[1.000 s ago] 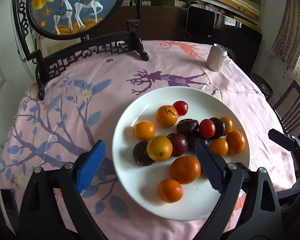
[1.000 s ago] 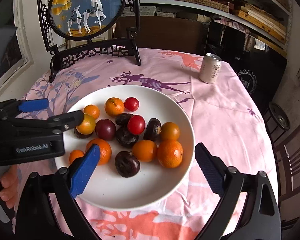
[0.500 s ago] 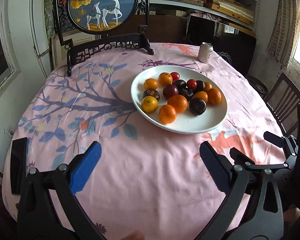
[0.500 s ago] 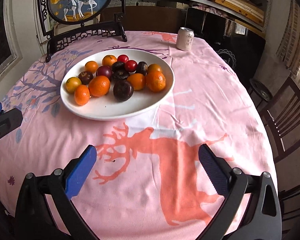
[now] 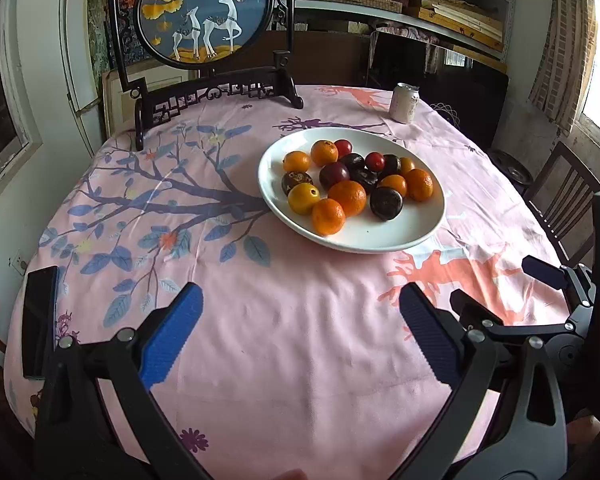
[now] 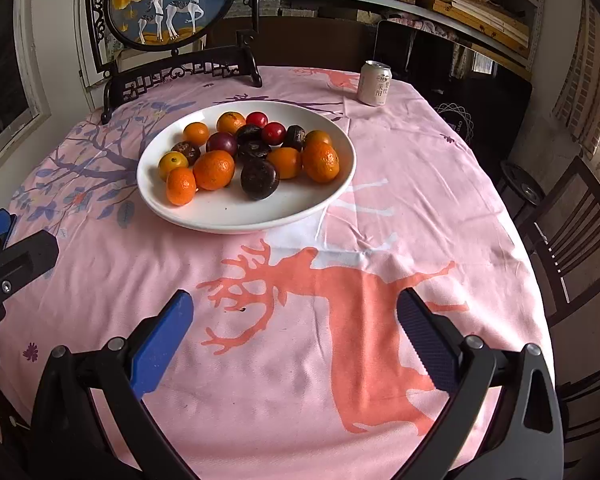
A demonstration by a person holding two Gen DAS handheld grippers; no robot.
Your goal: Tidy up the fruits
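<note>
Left gripper was wide, nothing between its pads, jaws just finished opening; only cloth lay under the gap. Right gripper likewise stood wide and held nothing, over the orange deer print.

Plate sat well ahead of both grippers: ahead and slightly right of the left one, ahead and left of the right one. All the fruit lay on it, bunched toward its far-left half: oranges, dark plums, two red tomatoes. The near part of the plate was bare.

Can stood upright beyond the plate, to its right. Deer screen stood at the table's far edge. Phone lay flat, far left of the left gripper.
</note>
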